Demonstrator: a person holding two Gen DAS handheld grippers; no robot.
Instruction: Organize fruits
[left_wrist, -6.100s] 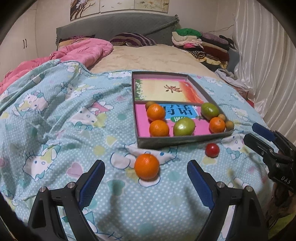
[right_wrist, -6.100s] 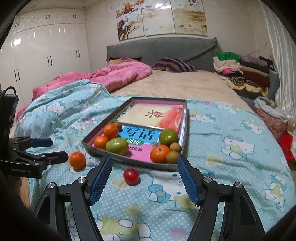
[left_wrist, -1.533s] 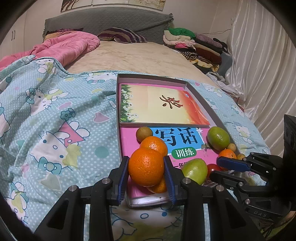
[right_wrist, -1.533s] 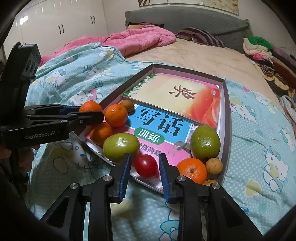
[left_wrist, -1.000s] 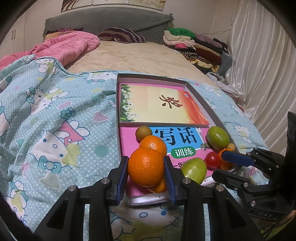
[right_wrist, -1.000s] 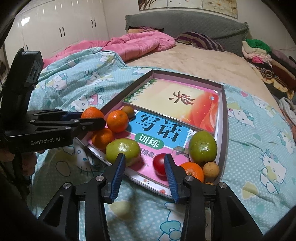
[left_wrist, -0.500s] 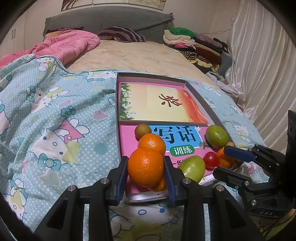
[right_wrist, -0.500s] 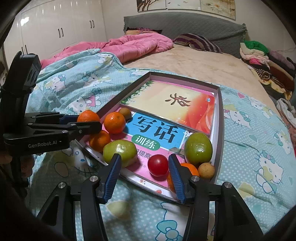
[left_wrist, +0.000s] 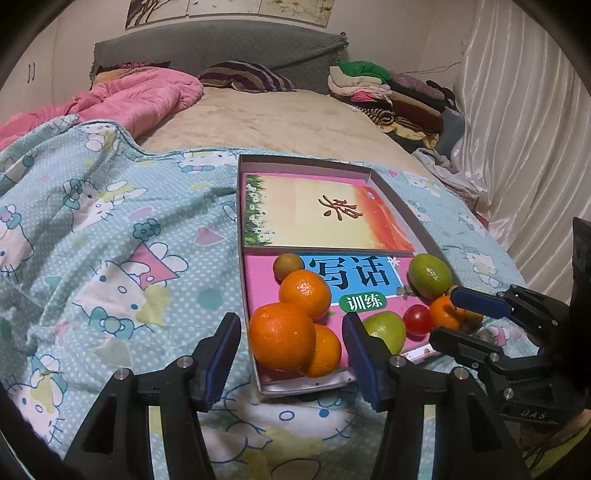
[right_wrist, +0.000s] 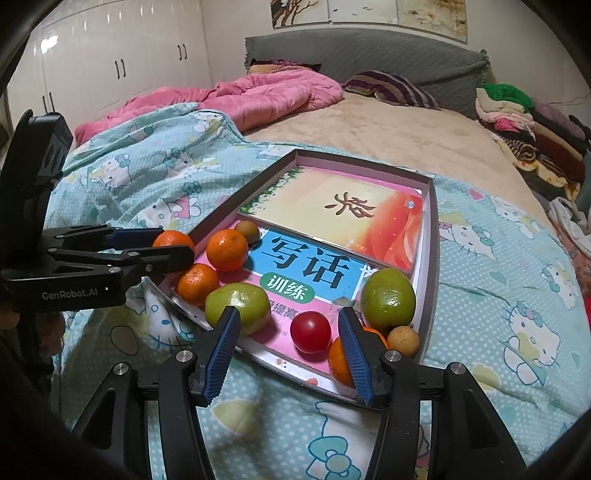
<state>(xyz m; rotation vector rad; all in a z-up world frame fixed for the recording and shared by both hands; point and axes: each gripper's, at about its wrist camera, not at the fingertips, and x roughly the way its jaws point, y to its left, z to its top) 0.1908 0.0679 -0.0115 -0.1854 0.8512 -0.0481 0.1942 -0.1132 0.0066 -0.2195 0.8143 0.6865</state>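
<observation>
The left gripper (left_wrist: 290, 360) fingers had just spread off the large round orange (left_wrist: 282, 336); perched atop another in the shallow grey cardboard box (left_wrist: 424, 229), it could roll out.

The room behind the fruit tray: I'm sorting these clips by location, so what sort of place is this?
A bedroom, most likely in a home: the tray sits on a bed's patterned quilt, with a padded headboard, a striped pillow and white wardrobe doors behind.

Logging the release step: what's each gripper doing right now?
Left gripper: open, just released the orange.
Right gripper: open, tomato between jaws, untouched.
</observation>
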